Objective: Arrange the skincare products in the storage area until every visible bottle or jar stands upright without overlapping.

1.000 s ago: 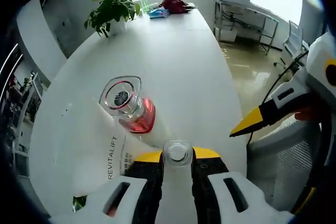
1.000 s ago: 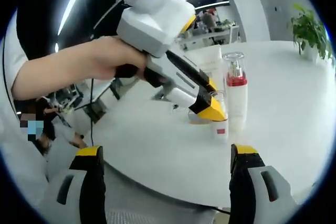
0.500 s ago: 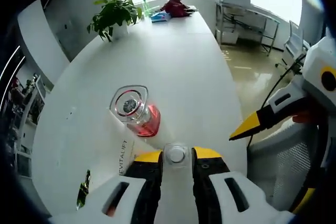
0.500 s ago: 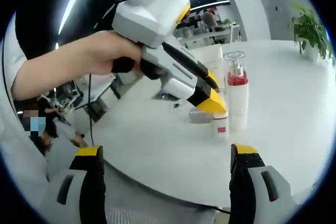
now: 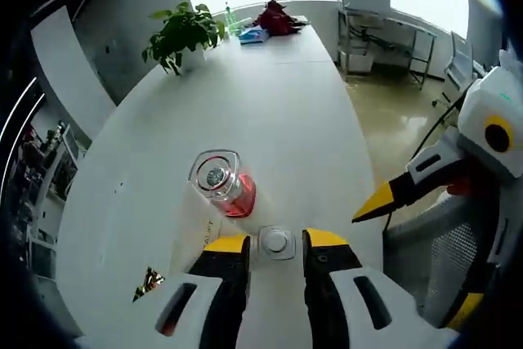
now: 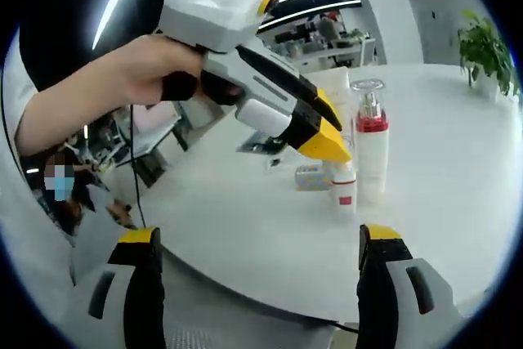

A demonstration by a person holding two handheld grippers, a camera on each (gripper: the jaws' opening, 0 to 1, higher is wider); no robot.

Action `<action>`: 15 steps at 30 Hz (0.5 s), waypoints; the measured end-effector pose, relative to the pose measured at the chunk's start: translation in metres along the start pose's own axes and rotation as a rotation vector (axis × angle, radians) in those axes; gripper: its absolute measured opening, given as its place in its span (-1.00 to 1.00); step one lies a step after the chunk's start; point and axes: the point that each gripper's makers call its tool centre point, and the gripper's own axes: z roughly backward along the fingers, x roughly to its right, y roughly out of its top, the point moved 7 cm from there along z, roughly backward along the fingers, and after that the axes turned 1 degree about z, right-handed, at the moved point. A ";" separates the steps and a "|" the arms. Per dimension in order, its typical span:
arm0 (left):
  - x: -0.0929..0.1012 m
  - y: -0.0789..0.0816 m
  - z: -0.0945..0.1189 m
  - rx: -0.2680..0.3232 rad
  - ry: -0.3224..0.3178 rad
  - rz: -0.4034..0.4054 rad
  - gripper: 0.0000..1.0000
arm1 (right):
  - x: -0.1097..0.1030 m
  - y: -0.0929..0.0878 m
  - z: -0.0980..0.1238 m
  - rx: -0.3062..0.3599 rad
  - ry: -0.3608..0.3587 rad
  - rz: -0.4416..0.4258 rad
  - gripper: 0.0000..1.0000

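Observation:
A small white bottle [image 5: 276, 241] with a red label [image 6: 344, 189] stands upright on the white table [image 5: 270, 104]. My left gripper [image 5: 276, 243] hovers just above it, jaws slightly apart and free of it; its yellow tips [image 6: 327, 143] hang over the cap. Beside the bottle stand a taller white pump bottle [image 5: 219, 181] with a red band and clear cap [image 6: 372, 149] and a white REVITALIFT tube [image 5: 196, 230]. A small clear jar [image 6: 310, 176] sits behind the small bottle. My right gripper [image 6: 260, 239] is wide open near the table edge, holding nothing.
A potted plant [image 5: 181, 32] and a red bag [image 5: 276, 15] stand at the table's far end. A metal rack [image 5: 384, 34] is off to the side. A mesh chair [image 5: 429, 251] sits below the table edge. A hand [image 6: 155, 79] holds the left gripper.
My left gripper has let go of the small bottle and risen above it; the bottle stays standing. The right gripper has held still.

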 end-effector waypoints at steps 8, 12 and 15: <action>0.001 -0.001 0.024 0.028 0.036 0.014 -0.29 | 0.000 0.000 0.000 0.003 -0.004 0.008 0.99; 0.002 -0.009 0.037 0.037 0.059 0.048 -0.25 | 0.000 0.001 0.000 0.010 0.003 -0.001 0.99; 0.004 -0.017 0.044 0.042 0.068 0.092 -0.21 | -0.001 0.000 0.000 0.006 0.004 0.007 0.99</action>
